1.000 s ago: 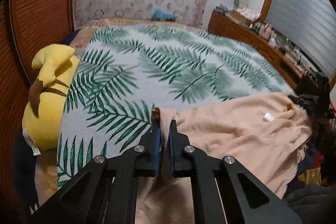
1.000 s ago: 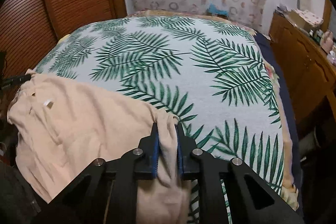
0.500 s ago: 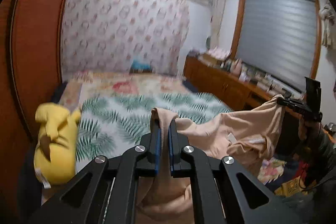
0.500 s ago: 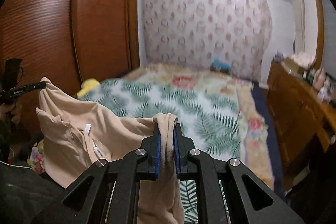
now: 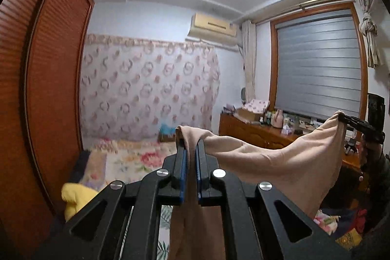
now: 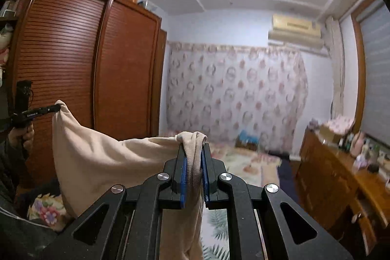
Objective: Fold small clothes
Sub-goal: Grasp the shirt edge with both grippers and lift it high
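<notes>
A peach-beige garment (image 5: 280, 162) hangs in the air, stretched between my two grippers. My left gripper (image 5: 190, 150) is shut on one corner of it; cloth bunches over the fingertips and drapes down between the jaws. My right gripper (image 6: 194, 150) is shut on the other corner of the garment (image 6: 102, 157). The right gripper also shows at the far right of the left wrist view (image 5: 346, 120), and the left gripper at the far left of the right wrist view (image 6: 52, 109). Both are held high above the bed.
The bed (image 5: 136, 160) with floral and palm-leaf covers lies below and ahead. A yellow plush toy (image 5: 73, 199) lies at its left edge. A wooden wardrobe (image 6: 85, 77) stands on the left, a cluttered wooden dresser (image 6: 341, 174) on the right.
Both grippers have lifted the garment off the bed and tilted upward; the cloth now hangs free in the air, and the views show walls and ceiling instead of the bedspread.
</notes>
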A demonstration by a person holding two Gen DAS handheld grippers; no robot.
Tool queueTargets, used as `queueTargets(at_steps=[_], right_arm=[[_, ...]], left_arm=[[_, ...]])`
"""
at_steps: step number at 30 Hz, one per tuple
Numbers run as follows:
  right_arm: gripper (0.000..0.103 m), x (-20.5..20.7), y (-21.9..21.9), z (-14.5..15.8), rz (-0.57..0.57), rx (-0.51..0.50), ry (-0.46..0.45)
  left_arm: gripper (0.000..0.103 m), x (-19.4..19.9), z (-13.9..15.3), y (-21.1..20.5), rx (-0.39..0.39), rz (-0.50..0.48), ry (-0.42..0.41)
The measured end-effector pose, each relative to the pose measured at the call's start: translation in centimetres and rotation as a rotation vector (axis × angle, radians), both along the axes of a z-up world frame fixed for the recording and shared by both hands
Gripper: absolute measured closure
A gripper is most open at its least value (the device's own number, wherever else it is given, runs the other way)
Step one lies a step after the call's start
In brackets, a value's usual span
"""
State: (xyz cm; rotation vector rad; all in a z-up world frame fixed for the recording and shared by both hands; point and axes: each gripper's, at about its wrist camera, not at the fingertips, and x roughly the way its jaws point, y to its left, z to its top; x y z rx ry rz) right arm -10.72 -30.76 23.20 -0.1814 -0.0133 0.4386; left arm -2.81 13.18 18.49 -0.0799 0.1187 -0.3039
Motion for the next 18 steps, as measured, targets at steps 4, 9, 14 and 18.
queueTargets(at_steps=[4, 9, 14, 18], right_arm=[[0.093, -0.9, 0.2, 1.2, 0.005, -0.004, -0.042], [0.093, 0.3, 0.9, 1.8, 0.004, -0.027, -0.09], [0.093, 6.8, 2.1, 0.7, -0.036, -0.06, -0.057], [0.093, 14.0, 4.3, -0.5, -0.07, -0.093, 0.04]], left_arm=[[0.096, 0.8, 1.3, 0.5, 0.002, 0.02, -0.028], [0.096, 3.4, 2.7, 1.4, 0.015, 0.058, -0.04], [0.096, 10.5, 2.3, 2.4, 0.029, 0.102, 0.038], [0.096, 17.1, -0.8, 2.5, 0.067, 0.146, 0.124]])
